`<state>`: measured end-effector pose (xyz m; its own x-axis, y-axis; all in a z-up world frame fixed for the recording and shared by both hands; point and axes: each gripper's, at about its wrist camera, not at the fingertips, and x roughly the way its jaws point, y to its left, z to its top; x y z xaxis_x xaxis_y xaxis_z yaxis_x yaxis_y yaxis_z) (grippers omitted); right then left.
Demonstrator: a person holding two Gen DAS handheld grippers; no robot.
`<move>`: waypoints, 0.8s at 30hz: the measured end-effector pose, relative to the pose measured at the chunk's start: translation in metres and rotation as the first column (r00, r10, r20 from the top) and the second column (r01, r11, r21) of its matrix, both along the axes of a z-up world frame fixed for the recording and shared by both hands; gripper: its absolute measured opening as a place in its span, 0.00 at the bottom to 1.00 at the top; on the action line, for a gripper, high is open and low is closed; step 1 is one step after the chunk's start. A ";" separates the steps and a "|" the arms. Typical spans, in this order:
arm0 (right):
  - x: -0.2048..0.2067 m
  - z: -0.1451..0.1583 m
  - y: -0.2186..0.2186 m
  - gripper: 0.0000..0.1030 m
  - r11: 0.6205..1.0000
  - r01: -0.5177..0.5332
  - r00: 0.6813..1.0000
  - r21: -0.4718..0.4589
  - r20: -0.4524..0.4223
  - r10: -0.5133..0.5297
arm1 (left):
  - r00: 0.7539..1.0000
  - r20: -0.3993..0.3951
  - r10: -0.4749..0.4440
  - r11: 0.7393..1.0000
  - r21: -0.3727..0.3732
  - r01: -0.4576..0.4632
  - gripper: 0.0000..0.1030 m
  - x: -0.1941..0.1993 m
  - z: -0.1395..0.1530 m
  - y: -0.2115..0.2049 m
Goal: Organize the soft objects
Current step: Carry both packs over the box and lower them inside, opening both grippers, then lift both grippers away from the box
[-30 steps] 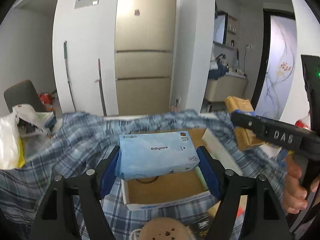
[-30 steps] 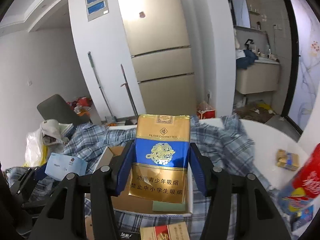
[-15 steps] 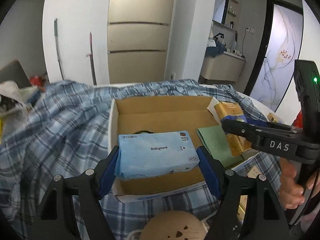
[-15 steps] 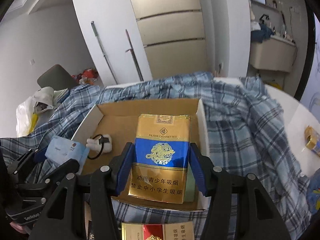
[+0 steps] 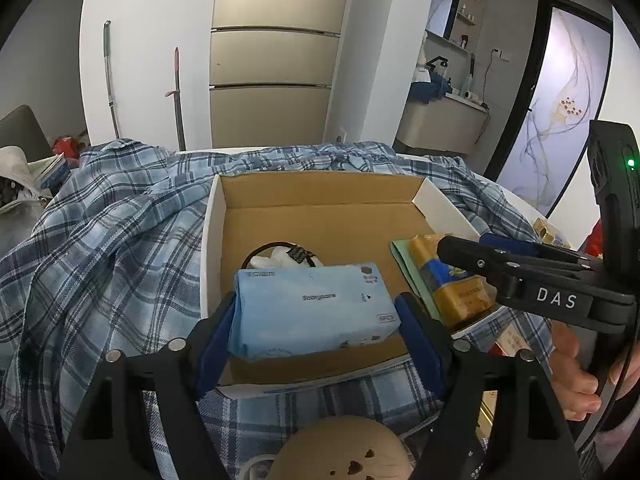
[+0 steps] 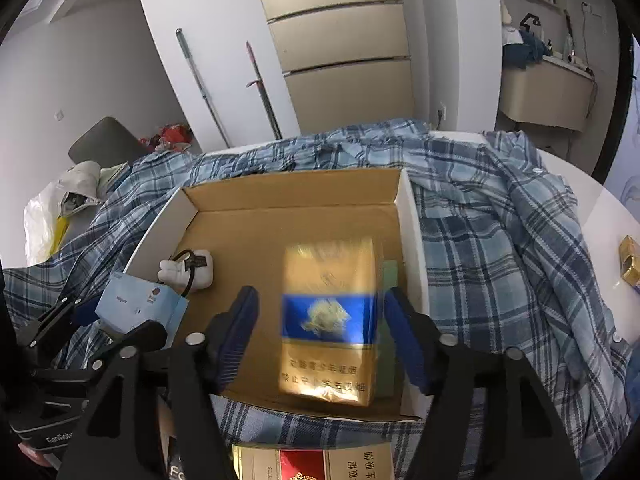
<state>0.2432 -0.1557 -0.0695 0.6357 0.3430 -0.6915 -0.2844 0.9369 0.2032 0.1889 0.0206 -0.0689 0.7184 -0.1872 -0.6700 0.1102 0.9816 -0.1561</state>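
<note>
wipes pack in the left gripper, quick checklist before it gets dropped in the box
1. Wipes pack held between the left gripper pads: ok, gripped at both ends.
2. Pack is over the cardboard box interior: ok, near the front wall.
3. Landing spot free: not ok, a white item with a black band lies just behind the pack.
4. Right gripper has let go of the gold and blue pack: ok, jaws stand apart from its blurred sides.
5. Gold pack settled on the box floor: cannot tell, motion blur.
6. Clearance between the two grippers: ok, they sit at opposite sides of the box.
</note>
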 end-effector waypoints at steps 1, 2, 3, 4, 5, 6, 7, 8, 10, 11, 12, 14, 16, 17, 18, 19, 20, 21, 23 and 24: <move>0.000 0.001 0.000 0.67 1.000 0.001 1.000 0.000 0.005 -0.001 | 1.000 0.013 -0.003 1.000 0.002 0.003 0.82 -0.002 0.001 -0.001; 0.000 0.001 -0.001 0.68 1.000 0.003 1.000 0.002 0.007 -0.003 | 1.000 0.022 -0.004 1.000 0.004 0.004 0.83 -0.003 0.003 -0.002; 0.000 0.000 -0.001 0.68 1.000 0.003 1.000 0.003 0.006 -0.003 | 0.999 0.040 -0.005 1.000 0.005 0.005 0.83 -0.005 0.005 -0.003; 0.000 0.000 -0.001 0.68 1.000 0.002 1.000 0.004 0.004 -0.002 | 0.998 0.056 -0.003 1.000 0.007 0.003 0.83 -0.007 0.007 -0.003; 0.000 0.000 0.000 0.68 1.000 0.000 1.000 0.004 0.002 0.000 | 0.998 0.065 -0.002 1.000 0.006 0.002 0.84 -0.008 0.008 -0.003; 0.000 0.000 0.000 0.68 1.000 -0.001 1.000 0.002 0.004 0.000 | 0.998 0.067 -0.001 1.000 0.006 0.001 0.84 -0.008 0.009 -0.003; -0.001 0.000 0.000 0.68 1.000 0.000 1.000 0.000 0.007 0.000 | 0.998 0.066 0.002 1.000 0.007 -0.003 0.84 -0.009 0.009 -0.002; -0.001 0.001 0.000 0.68 1.000 0.001 1.000 -0.001 0.011 -0.001 | 0.998 0.064 0.005 1.000 0.006 -0.005 0.84 -0.008 0.009 -0.002; -0.002 0.002 -0.001 0.68 1.000 0.007 1.000 -0.008 0.021 -0.007 | 0.998 0.061 0.013 1.000 0.001 -0.013 0.84 -0.008 0.009 0.000; -0.002 0.003 -0.001 0.68 1.000 0.008 1.000 -0.009 0.024 -0.007 | 0.998 0.062 0.016 1.000 0.001 -0.016 0.84 -0.007 0.009 0.000; -0.002 0.003 -0.001 0.68 1.000 0.007 1.000 -0.010 0.026 -0.007 | 0.998 0.066 0.019 1.000 -0.001 -0.019 0.84 -0.008 0.010 0.001; -0.002 0.003 -0.001 0.68 1.000 0.007 1.000 -0.007 0.025 -0.007 | 0.997 0.071 0.021 1.000 0.000 -0.021 0.84 -0.008 0.011 0.002; -0.002 0.003 -0.001 0.68 1.000 0.007 1.000 -0.007 0.025 -0.007 | 0.997 0.071 0.021 1.000 0.007 -0.022 0.84 -0.009 0.011 0.001; -0.002 0.003 -0.001 0.68 1.000 0.007 1.000 -0.007 0.025 -0.007 | 0.997 0.071 0.019 1.000 0.009 -0.020 0.84 -0.009 0.011 0.001; -0.002 0.003 -0.001 0.68 1.000 0.007 1.000 -0.006 0.025 -0.006 | 0.997 0.072 0.017 1.000 0.010 -0.018 0.84 -0.010 0.011 0.000; -0.002 0.004 -0.001 0.68 1.000 0.006 1.000 -0.006 0.025 -0.006 | 0.997 0.078 0.018 1.000 0.015 -0.019 0.84 -0.011 0.012 0.000; -0.003 0.004 -0.001 0.68 1.000 0.007 1.000 -0.005 0.025 -0.007 | 0.996 0.090 0.024 0.999 0.019 -0.026 0.84 -0.012 0.014 0.000; -0.003 0.004 -0.001 0.68 1.000 0.007 1.000 -0.008 0.026 -0.007 | 0.995 0.099 0.030 0.999 0.024 -0.033 0.84 -0.014 0.015 0.000; -0.005 0.008 0.000 0.68 1.000 0.015 0.999 -0.022 0.046 -0.014 | 0.993 0.112 0.040 0.999 0.032 -0.044 0.84 -0.016 0.019 0.001; -0.007 0.011 0.000 0.68 1.000 0.016 0.998 -0.025 0.057 -0.014 | 0.992 0.121 0.045 0.998 0.032 -0.049 0.84 -0.017 0.023 0.002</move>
